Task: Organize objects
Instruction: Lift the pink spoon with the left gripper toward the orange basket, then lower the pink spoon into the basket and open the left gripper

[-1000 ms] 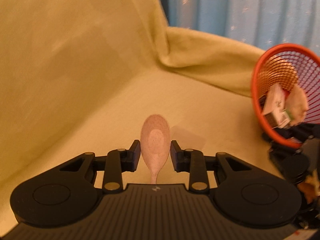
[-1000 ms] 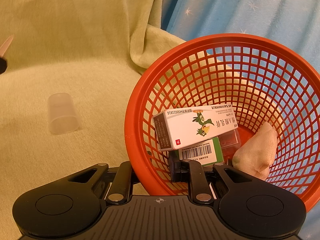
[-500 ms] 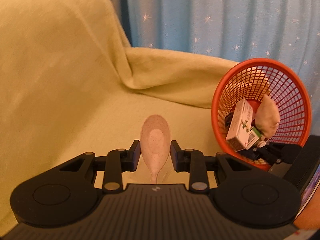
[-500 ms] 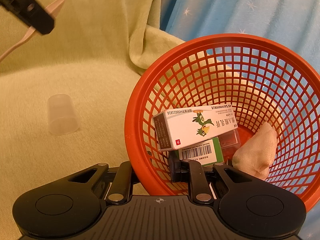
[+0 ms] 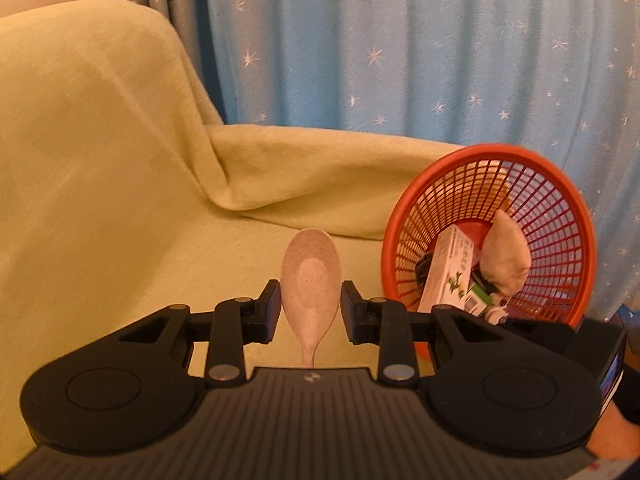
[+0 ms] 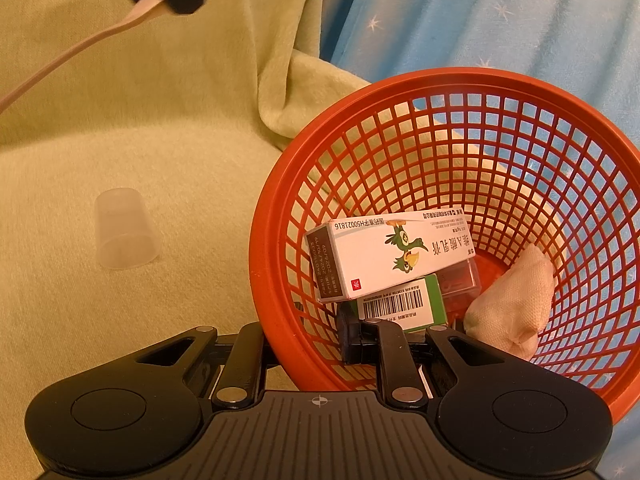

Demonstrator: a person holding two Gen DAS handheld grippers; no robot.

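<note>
Warm, dim amber light throughout. Fisheye bending and black vignette at the corners, strongest at 1 and 11 o'clock. Focus fairly sharp; soft shadows, slight blur at the margins.

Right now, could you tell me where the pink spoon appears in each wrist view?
Left wrist: pink spoon bottom center, bowl clamped in the left gripper.
Right wrist: only its handle shows, curving through the upper left.
Shared landmark: the orange basket, at right in both.
</note>
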